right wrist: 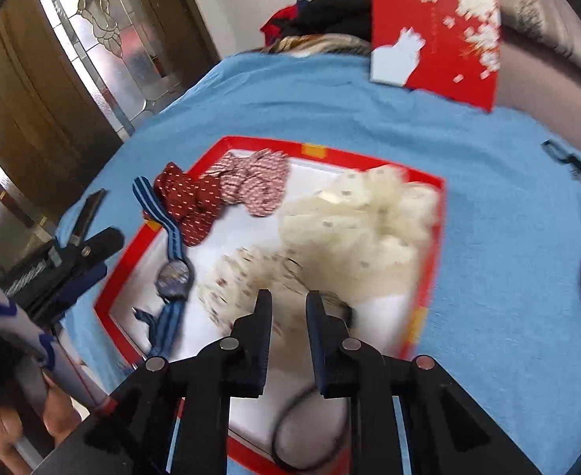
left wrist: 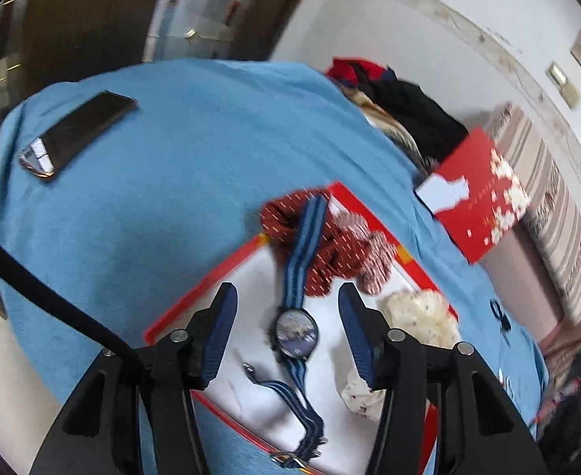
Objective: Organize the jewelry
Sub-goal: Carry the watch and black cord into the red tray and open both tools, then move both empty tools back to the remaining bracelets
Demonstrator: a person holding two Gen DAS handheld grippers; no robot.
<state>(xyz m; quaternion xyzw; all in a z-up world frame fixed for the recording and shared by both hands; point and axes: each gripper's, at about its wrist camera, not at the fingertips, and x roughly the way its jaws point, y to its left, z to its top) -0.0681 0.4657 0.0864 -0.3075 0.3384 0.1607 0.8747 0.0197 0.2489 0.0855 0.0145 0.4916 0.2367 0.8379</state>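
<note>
Blue cloth (left wrist: 179, 206) fills the frame; my left gripper (left wrist: 286, 312) gapes wide over the centre-frame watch (left wrist: 295, 334); my right gripper (right wrist: 288, 308) is narrowed, seemingly empty; its trailing strap (left wrist: 304, 237) may snag the scrunchie (left wrist: 330, 253).

The shallow red-rimmed white tray (right wrist: 429, 237) on the blue cloth (right wrist: 488, 182) is crowded: a blue-striped fabric-strap watch (left wrist: 296, 330) lies along its left side, a dark red patterned scrunchie (right wrist: 187, 202) and a pink patterned one (right wrist: 259, 186) fill the far corner, and 2 cream scrunchies (right wrist: 369, 221) take the middle. Bare white floor shows only beside the watch. Beyond, open blue cloth reaches an upright red gift box lid (right wrist: 445, 35).
</note>
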